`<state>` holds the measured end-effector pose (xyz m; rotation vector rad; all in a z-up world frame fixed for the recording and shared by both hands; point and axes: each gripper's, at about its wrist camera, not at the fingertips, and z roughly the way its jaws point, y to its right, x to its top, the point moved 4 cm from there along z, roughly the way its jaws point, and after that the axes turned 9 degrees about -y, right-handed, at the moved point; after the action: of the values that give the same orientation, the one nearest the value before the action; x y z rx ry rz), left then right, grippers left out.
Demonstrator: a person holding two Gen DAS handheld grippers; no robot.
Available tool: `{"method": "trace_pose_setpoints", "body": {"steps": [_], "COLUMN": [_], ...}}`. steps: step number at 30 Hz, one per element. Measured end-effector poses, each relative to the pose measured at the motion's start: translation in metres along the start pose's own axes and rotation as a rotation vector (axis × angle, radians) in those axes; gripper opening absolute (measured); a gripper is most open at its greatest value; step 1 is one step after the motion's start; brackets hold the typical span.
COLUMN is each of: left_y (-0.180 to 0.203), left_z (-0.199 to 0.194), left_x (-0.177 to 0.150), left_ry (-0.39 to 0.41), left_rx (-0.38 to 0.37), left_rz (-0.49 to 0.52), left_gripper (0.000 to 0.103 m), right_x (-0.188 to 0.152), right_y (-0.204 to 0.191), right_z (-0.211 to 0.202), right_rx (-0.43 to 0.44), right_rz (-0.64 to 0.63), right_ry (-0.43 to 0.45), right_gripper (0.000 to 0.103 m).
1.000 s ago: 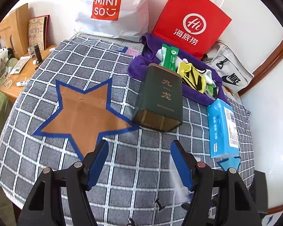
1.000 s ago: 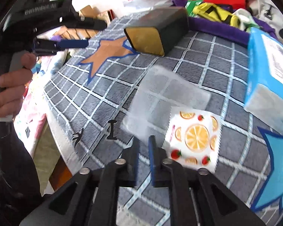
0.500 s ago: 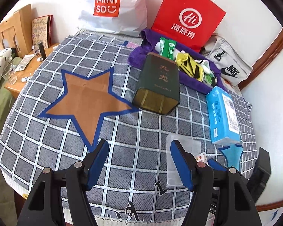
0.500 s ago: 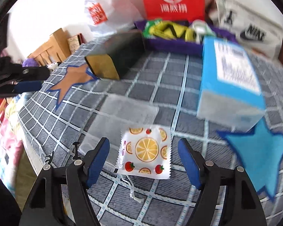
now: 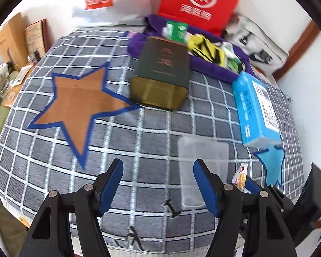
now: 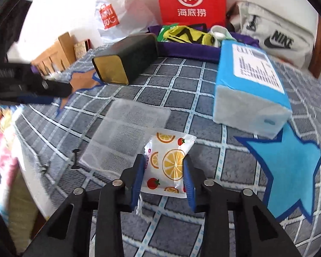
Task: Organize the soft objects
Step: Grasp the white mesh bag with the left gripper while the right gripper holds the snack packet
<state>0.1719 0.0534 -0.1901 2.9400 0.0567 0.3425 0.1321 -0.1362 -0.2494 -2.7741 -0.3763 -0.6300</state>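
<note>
A small white packet printed with oranges and strawberries (image 6: 167,167) lies at the near edge of the grey checked cloth (image 6: 182,85). My right gripper (image 6: 164,159) is closing on it, with both blue pads against its sides and the packet bowed between them. A translucent mesh pouch (image 6: 126,135) lies flat just left of the packet. In the left wrist view, my left gripper (image 5: 158,167) hovers open and empty over the cloth. Its right finger overlaps the pouch (image 5: 203,156), and the packet (image 5: 240,176) shows just beyond.
A dark green tin (image 5: 162,72) lies on its side mid-table, between an orange star patch (image 5: 79,105) and a blue tissue pack (image 5: 256,109). A blue star patch (image 6: 289,169) is at the right. Behind are a purple cloth (image 5: 211,68) with small items and several bags.
My right gripper, shut beside the packet a second ago, opened wide around it and has now closed on its sides. The left gripper moved in lower, nearer the pouch, still open.
</note>
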Motion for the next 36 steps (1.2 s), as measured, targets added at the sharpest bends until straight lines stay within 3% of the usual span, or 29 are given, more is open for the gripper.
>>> {"method": "trace_pose_setpoints", "body": {"steps": [3, 10, 14, 16, 22, 30, 36], "left_y": [0.012, 0.041, 0.051, 0.057, 0.073, 0.088, 0.097], "left_z": [0.007, 0.036, 0.056, 0.058, 0.063, 0.072, 0.076], "left_x": [-0.002, -0.012, -0.017, -0.017, -0.021, -0.023, -0.026], "left_ry": [-0.015, -0.071, -0.109, -0.092, -0.079, -0.066, -0.001], "left_rx": [0.016, 0.011, -0.001, 0.029, 0.06, 0.101, 0.134], "left_rz": [0.027, 0.095, 0.11, 0.131, 0.193, 0.218, 0.213], "left_gripper": [0.066, 0.066, 0.066, 0.067, 0.084, 0.099, 0.099], "right_x": [-0.004, -0.012, -0.017, -0.021, -0.025, -0.023, -0.023], "right_y": [0.006, 0.037, 0.06, 0.071, 0.081, 0.084, 0.085], "right_z": [-0.009, -0.023, -0.025, -0.024, -0.024, -0.024, -0.024], "right_rx": [0.024, -0.092, -0.115, -0.127, -0.077, -0.038, -0.011], "right_rz": [0.029, 0.052, 0.084, 0.108, 0.14, 0.159, 0.161], "right_ry": [0.02, 0.064, 0.072, 0.069, 0.091, 0.102, 0.1], "right_gripper": [0.035, 0.035, 0.036, 0.036, 0.038, 0.041, 0.042]}}
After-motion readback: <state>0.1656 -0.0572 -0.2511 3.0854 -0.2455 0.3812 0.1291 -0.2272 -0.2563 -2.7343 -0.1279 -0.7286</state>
